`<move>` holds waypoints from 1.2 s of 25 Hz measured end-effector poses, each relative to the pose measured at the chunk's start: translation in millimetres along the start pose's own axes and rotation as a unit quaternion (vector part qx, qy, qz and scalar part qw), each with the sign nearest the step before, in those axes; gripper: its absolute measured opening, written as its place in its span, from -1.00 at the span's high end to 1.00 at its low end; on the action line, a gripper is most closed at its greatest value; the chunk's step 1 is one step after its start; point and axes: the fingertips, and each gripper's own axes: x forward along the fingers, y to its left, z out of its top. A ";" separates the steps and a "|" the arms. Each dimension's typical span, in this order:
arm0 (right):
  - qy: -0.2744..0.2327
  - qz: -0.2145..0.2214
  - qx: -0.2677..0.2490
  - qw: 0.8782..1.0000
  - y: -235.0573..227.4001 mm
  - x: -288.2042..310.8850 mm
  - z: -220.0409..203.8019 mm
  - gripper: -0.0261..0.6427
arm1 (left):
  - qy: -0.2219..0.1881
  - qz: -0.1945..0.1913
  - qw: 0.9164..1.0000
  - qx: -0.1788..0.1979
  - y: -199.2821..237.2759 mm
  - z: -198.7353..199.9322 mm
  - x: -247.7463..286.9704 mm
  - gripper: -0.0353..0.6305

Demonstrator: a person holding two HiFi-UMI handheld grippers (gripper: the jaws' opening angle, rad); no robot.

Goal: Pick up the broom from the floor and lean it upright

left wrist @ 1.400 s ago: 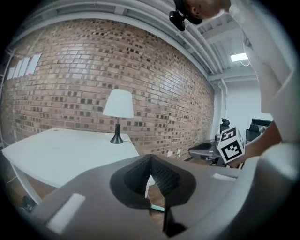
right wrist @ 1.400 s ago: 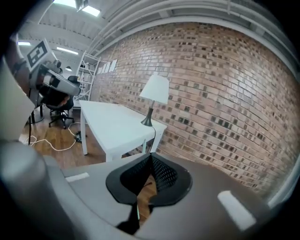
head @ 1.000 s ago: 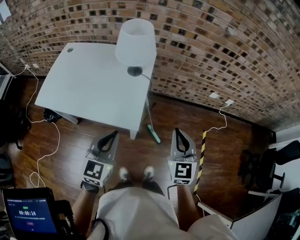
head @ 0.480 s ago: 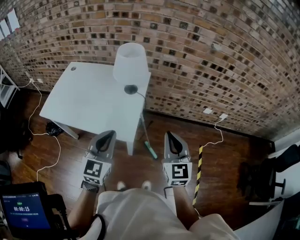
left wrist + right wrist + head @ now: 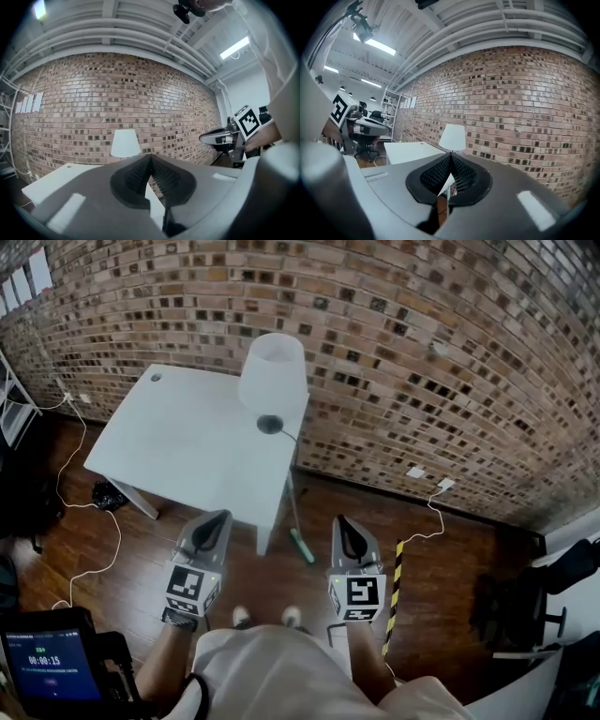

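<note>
The broom (image 5: 301,542) has a thin pale handle and a green head. Its head rests on the wooden floor by the white table's front right leg, and the handle slants up toward the table edge. My left gripper (image 5: 217,518) and right gripper (image 5: 341,521) are held side by side above the floor in front of my feet. The broom head lies between and beyond them. Both point level at the brick wall, jaws shut with nothing in them. In the left gripper view the pads (image 5: 159,176) meet at the tip. In the right gripper view the right gripper (image 5: 450,156) is likewise closed.
A white table (image 5: 178,432) stands against the brick wall with a white-shaded lamp (image 5: 274,371) on its far right corner. Cables (image 5: 86,512) trail over the floor at left. A yellow-black striped bar (image 5: 395,582) lies at right, near an office chair (image 5: 525,606). A screen (image 5: 47,667) sits lower left.
Both grippers have risen a little together and stayed shut. The head view has tilted up, showing more brick wall. The broom has not moved.
</note>
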 end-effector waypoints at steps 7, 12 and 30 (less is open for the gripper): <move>0.013 -0.036 0.035 0.999 11.8 -26.6 -14.7 0.89 | 0.020 -0.028 0.999 -0.034 3.3 -26.2 -24.7 0.89; 0.040 -0.037 0.041 0.998 22.9 -55.6 -42.7 0.89 | 0.046 -0.040 0.997 -0.038 -10.5 -59.7 -41.0 0.89; 0.043 -0.011 0.082 0.996 17.6 -320.8 -79.9 0.89 | 0.034 -0.008 0.999 -0.025 -229.1 -32.1 -222.4 0.89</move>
